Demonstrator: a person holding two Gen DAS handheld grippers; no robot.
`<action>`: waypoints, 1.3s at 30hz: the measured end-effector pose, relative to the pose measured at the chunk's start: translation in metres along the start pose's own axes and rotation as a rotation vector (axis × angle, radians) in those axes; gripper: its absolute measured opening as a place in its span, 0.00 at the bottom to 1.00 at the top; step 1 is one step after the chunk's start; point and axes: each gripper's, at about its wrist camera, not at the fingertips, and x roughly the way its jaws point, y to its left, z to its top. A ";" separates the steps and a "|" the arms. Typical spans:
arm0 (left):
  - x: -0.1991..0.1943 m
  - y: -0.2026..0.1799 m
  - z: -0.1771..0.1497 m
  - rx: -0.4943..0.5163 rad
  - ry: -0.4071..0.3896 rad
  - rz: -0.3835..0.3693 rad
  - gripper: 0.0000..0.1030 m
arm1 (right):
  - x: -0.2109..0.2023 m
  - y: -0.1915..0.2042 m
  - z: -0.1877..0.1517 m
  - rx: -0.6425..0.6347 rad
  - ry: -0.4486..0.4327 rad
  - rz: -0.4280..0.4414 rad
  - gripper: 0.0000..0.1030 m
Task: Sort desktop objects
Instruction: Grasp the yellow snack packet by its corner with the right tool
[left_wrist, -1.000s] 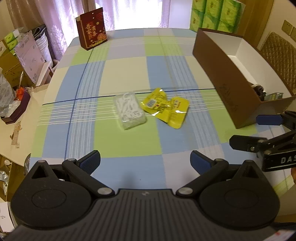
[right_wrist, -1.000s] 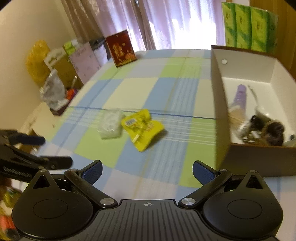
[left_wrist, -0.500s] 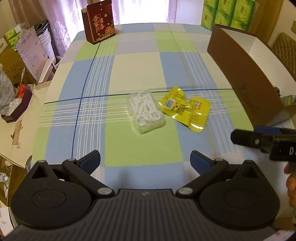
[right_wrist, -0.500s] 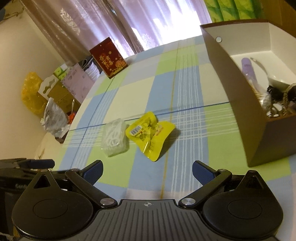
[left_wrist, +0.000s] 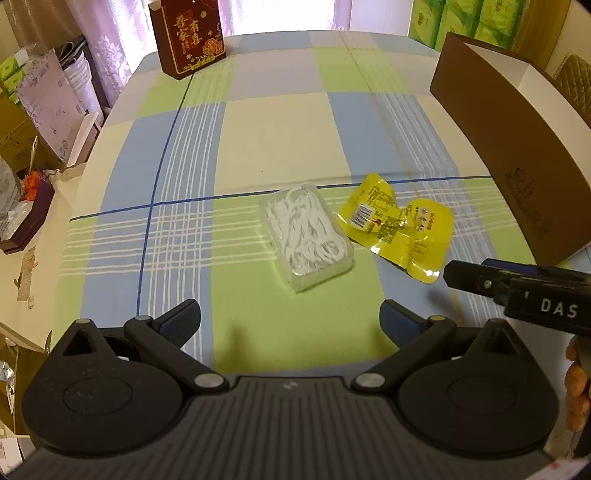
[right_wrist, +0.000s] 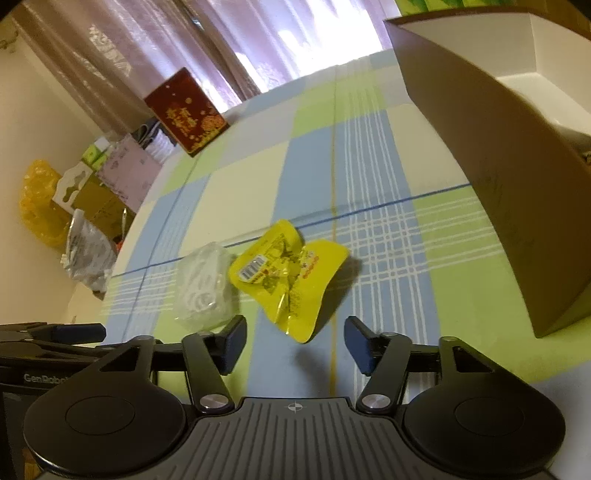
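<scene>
A clear plastic box of white floss picks (left_wrist: 306, 239) lies mid-table, with a crumpled yellow snack packet (left_wrist: 399, 229) just right of it. My left gripper (left_wrist: 290, 326) is open and empty, a little short of the clear box. My right gripper (right_wrist: 295, 341) is open and empty, low over the cloth, its jaws just short of the near edge of the yellow packet (right_wrist: 290, 275); the clear box (right_wrist: 203, 291) lies left of it. The right gripper's fingers (left_wrist: 480, 278) show at the right of the left wrist view.
A tall brown cardboard box (left_wrist: 513, 147) with white inside stands at the right; it also shows in the right wrist view (right_wrist: 495, 155). A red gift box (left_wrist: 186, 35) stands at the far table edge. Clutter (left_wrist: 33, 122) sits beyond the left edge.
Both grippers have moved forward and lower toward the two objects. The right gripper's jaws have narrowed somewhat and now sit close to the yellow packet. The objects have not moved.
</scene>
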 end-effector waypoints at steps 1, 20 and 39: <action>0.003 0.001 0.002 0.002 0.003 -0.002 0.99 | 0.003 -0.001 0.001 0.003 0.001 -0.002 0.52; 0.033 0.009 0.022 0.030 0.043 -0.010 0.99 | 0.016 -0.019 0.010 0.028 -0.025 0.023 0.02; 0.039 0.005 0.022 0.072 0.057 -0.030 0.99 | 0.002 -0.076 -0.012 0.441 -0.109 0.169 0.07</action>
